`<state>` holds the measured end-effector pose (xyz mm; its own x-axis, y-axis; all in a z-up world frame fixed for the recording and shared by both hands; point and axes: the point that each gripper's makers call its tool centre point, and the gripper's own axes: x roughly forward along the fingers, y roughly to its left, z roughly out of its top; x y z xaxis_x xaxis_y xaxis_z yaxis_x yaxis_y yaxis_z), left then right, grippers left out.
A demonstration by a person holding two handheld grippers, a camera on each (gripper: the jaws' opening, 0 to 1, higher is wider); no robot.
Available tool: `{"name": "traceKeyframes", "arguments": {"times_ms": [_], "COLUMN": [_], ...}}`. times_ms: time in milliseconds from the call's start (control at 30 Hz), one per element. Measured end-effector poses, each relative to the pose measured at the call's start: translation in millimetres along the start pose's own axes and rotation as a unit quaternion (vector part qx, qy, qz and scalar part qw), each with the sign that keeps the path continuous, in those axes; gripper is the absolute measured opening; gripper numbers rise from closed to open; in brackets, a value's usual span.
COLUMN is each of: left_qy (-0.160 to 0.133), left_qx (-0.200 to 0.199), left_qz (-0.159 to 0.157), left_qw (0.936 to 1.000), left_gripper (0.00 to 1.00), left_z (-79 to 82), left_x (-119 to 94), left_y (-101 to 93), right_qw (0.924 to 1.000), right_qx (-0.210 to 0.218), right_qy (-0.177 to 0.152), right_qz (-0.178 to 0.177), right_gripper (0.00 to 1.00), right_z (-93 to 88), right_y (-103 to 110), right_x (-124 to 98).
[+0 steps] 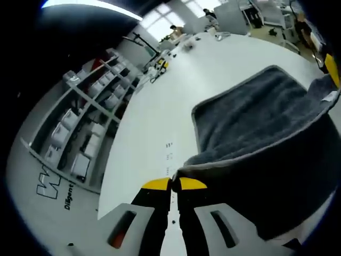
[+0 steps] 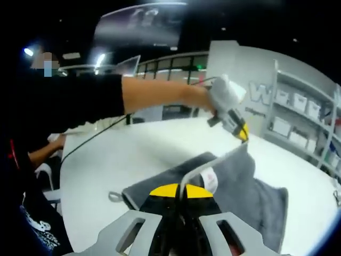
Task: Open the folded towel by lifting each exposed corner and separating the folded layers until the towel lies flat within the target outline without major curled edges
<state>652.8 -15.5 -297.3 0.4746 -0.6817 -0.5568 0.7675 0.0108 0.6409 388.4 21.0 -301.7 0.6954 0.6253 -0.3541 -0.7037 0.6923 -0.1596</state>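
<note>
A dark grey towel (image 1: 256,117) lies on the white table (image 1: 160,106), its upper layer raised off the layer below. My left gripper (image 1: 174,184) is shut on a raised corner of that layer. The right gripper (image 1: 331,69) comes in at the far right edge, at the towel's other raised corner. In the right gripper view the towel (image 2: 240,186) hangs as a lifted fold with a white label (image 2: 209,180). My right gripper (image 2: 179,190) is shut on its near edge. The left gripper (image 2: 242,133), held in a hand, pinches the far corner up.
Shelving with white boxes (image 1: 90,122) lines the wall beside the table, and appears again as shelving (image 2: 298,122) on the right. Small items (image 1: 213,34) sit at the table's far end. A person's arm (image 2: 160,96) spans the view, and a thin cable (image 2: 90,141) trails over the table.
</note>
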Motion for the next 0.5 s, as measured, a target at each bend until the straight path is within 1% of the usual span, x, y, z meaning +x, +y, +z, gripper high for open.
{"name": "traceKeyframes", "arguments": {"times_ms": [67,167,367,500], "left_qy": [0.004,0.006,0.012,0.029], "left_qx": [0.004,0.01,0.002,0.004], "left_qz": [0.006,0.01,0.036,0.047], "left_qw": [1.0,0.9999,0.9993,0.9985], "left_gripper": [0.03,0.03,0.03,0.03], "left_z": [-10.6,-21.3,-40.3,-63.2], "left_x": [-6,-15,-37,-56], "left_y": [-0.5,-0.4,10.4,12.4], "right_qw": [1.0,0.9998,0.9993,0.9982], "right_qx": [-0.004,-0.007,-0.018,-0.038], "right_qy": [0.001,0.005,0.007,0.007], "right_qz": [0.008,0.018,0.031,0.047], "right_gripper": [0.0,0.0,0.0,0.0], "right_z": [2.4,4.3,13.9,23.6], "right_y": [8,16,31,47], "right_x": [8,20,35,48]}}
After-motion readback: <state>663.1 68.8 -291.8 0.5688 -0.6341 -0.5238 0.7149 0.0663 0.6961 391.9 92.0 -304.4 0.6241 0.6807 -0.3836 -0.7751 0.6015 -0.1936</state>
